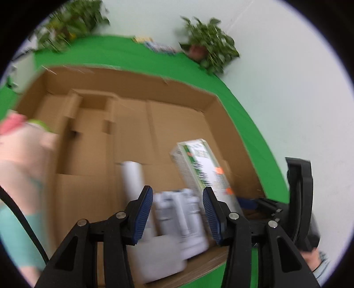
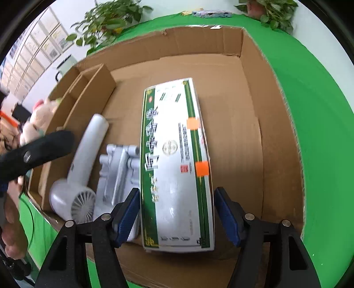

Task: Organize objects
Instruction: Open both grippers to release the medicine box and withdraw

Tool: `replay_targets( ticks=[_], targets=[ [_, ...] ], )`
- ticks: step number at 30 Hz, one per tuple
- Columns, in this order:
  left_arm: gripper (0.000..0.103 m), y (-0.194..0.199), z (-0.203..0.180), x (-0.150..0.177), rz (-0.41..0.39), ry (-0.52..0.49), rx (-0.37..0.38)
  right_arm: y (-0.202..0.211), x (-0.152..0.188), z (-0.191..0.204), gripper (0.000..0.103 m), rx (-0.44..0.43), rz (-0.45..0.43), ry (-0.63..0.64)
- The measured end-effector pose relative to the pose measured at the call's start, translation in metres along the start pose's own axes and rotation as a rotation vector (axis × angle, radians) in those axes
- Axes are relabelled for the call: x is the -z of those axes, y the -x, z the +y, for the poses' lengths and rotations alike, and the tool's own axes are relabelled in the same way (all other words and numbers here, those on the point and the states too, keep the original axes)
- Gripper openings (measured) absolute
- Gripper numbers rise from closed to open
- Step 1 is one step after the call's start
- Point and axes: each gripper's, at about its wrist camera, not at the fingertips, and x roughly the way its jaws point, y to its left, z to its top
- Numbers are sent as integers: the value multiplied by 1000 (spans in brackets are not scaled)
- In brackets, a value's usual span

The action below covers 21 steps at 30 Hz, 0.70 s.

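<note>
A large cardboard box (image 2: 261,93) lies open on the green table. In it lie a white and green carton (image 2: 177,159), a white hair dryer (image 2: 81,168) and a white plastic part (image 2: 119,168). My right gripper (image 2: 177,215) is open, its pads either side of the carton's near end, not pressing it. My left gripper (image 1: 178,213) is open and empty above the plastic part (image 1: 181,217), with the hair dryer (image 1: 132,177) and carton (image 1: 203,168) beyond. The left gripper also shows in the right wrist view (image 2: 33,155).
A pink plush toy (image 1: 20,144) sits at the box's left, also in the right wrist view (image 2: 37,124). A cardboard insert (image 2: 93,84) stands in the box's far left. Potted plants (image 1: 208,44) and packets (image 2: 210,13) stand at the table's back edge.
</note>
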Motion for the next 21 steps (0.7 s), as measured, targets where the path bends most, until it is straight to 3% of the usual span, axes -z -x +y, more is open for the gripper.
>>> replay_targets(
  ticks=[5, 7, 12, 17, 21],
  targets=[
    [45, 61, 21, 24, -141, -18, -105, 2, 3, 1, 64, -19, 19, -26],
    [45, 70, 33, 15, -187, -29, -152, 0, 9, 6, 66, -43, 40, -37],
    [45, 120, 68, 32, -260, -10, -250, -2, 16, 5, 67, -15, 68, -29],
    [45, 134, 102, 48, -276, 39, -318, 27, 26, 6, 67, 10, -64, -26],
    [45, 137, 132, 64, -277, 92, -342, 70, 44, 7, 76, 53, -223, 17]
  ],
)
